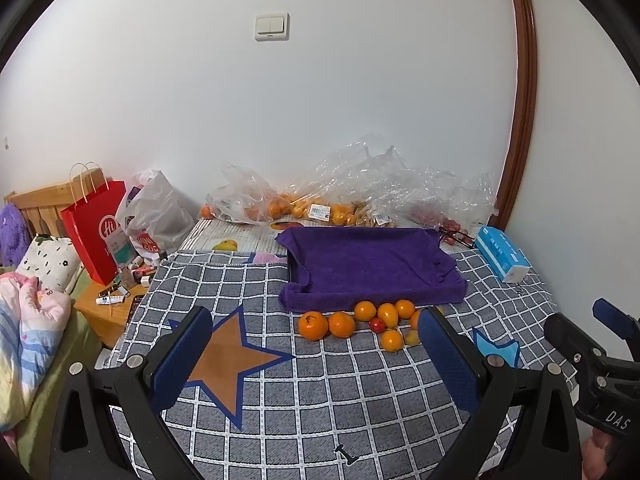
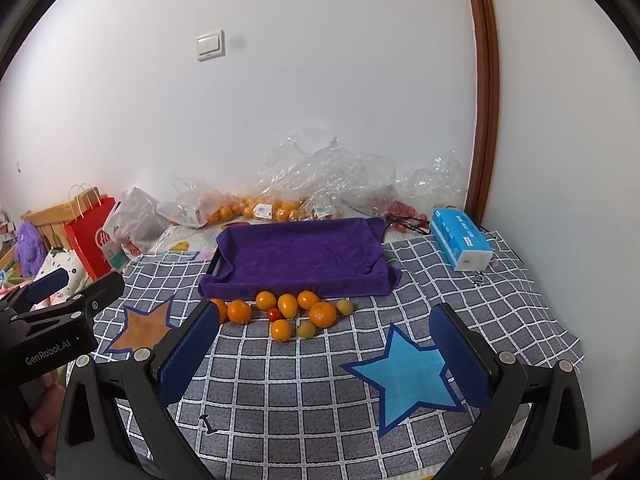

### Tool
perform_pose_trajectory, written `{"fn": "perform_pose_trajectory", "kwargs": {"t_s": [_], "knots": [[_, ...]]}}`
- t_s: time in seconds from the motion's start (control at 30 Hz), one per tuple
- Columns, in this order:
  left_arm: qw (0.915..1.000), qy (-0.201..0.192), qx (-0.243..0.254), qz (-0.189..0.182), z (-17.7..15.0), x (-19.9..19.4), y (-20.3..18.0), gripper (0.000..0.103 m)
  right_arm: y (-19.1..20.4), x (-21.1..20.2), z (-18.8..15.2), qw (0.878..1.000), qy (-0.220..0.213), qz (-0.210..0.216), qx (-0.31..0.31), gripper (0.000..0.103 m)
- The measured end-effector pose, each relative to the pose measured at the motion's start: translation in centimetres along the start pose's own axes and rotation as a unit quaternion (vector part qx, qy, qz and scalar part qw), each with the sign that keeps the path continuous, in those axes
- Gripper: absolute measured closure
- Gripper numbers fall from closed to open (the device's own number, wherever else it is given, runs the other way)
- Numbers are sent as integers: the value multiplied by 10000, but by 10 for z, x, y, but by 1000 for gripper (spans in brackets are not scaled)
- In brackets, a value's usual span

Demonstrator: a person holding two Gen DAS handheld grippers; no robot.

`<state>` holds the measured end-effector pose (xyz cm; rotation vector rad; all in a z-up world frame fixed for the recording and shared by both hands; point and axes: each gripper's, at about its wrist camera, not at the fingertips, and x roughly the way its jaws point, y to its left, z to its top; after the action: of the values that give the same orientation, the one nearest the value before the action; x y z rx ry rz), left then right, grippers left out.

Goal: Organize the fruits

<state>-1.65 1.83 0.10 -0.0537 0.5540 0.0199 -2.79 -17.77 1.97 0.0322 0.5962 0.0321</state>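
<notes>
Several oranges (image 1: 313,325) (image 2: 322,314), a small red fruit (image 1: 376,324) (image 2: 274,313) and pale yellow fruits (image 2: 306,329) lie loose on the checked cloth, just in front of a tray draped in a purple towel (image 1: 368,264) (image 2: 298,254). My left gripper (image 1: 314,356) is open and empty, a little short of the fruits; its right finger hides one orange. My right gripper (image 2: 326,350) is open and empty, short of the fruits and to their right. Each gripper shows at the edge of the other's view.
Clear plastic bags with more oranges (image 1: 280,204) (image 2: 248,206) lie against the back wall. A blue tissue pack (image 1: 504,254) (image 2: 460,244) sits at the right. A red paper bag (image 1: 96,228) and a cluttered nightstand (image 1: 112,304) stand left of the table.
</notes>
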Motion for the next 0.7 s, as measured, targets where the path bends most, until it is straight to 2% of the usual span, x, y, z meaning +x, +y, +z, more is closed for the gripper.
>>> {"fn": "perform_pose_trajectory", "kwargs": {"t_s": [0.7], "knots": [[9999, 10, 78, -90, 3, 6, -4, 0, 2, 18, -2, 10000, -3, 18, 1, 0]]}}
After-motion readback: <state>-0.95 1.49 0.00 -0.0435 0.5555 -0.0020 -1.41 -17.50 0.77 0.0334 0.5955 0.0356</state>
